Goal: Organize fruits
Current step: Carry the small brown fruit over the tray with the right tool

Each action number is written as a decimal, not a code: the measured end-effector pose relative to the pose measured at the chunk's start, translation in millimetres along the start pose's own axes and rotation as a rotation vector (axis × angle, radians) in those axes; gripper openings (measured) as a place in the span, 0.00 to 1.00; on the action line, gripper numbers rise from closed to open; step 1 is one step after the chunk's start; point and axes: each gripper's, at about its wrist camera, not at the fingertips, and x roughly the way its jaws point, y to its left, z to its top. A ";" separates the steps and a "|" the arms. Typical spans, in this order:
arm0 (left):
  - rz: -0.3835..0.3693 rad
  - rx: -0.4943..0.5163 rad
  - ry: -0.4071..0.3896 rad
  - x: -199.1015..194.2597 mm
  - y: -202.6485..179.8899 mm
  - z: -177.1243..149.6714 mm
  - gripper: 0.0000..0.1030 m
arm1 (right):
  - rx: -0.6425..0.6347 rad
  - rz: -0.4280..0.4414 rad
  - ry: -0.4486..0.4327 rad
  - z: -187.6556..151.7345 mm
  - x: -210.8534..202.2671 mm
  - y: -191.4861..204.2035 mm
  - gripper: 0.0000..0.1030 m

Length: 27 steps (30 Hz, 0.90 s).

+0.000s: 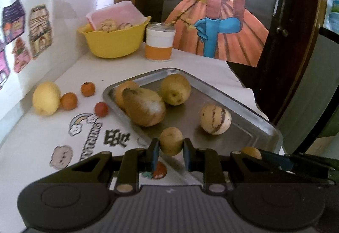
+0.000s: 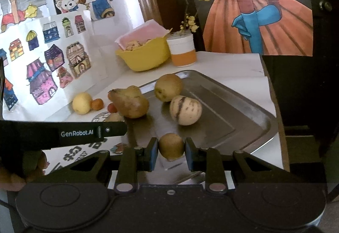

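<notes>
A metal tray [image 1: 260,124] [image 2: 250,118] holds a long brown pear [image 1: 144,106] [image 2: 130,103], a round green-brown pear [image 1: 175,89] [image 2: 168,87] and a striped pale melon [image 1: 215,119] [image 2: 185,110]. An orange [image 1: 120,89] lies behind the long pear. My left gripper [image 1: 171,149] is shut on a small yellow-brown fruit [image 1: 171,140] over the tray's near edge. My right gripper [image 2: 172,153] is shut on a similar small fruit [image 2: 171,145] above the tray's near side. On the white table lie a yellow fruit [image 1: 46,98] [image 2: 82,103], two small oranges [image 1: 68,101] [image 1: 88,88] and a red fruit [image 1: 101,109].
A yellow bowl [image 1: 114,42] [image 2: 146,57] with striped fruits and a pink cloth stands at the back, beside a white-and-orange jar [image 1: 160,42] [image 2: 183,50] holding a flowering twig. Paper drawings line the left wall. The table's edge drops off on the right. A hand [image 2: 25,171] grips the left tool.
</notes>
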 end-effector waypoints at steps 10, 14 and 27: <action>-0.002 0.036 0.047 26.0 -8.7 3.4 0.25 | -0.002 0.009 0.026 -0.5 18.8 -8.5 0.28; -0.003 0.044 0.052 28.5 -9.9 3.3 0.25 | 0.002 0.010 0.031 -0.1 21.4 -8.6 0.28; -0.023 -0.020 0.049 23.4 -0.4 8.4 0.40 | -0.004 -0.013 0.006 0.8 14.2 -5.2 0.48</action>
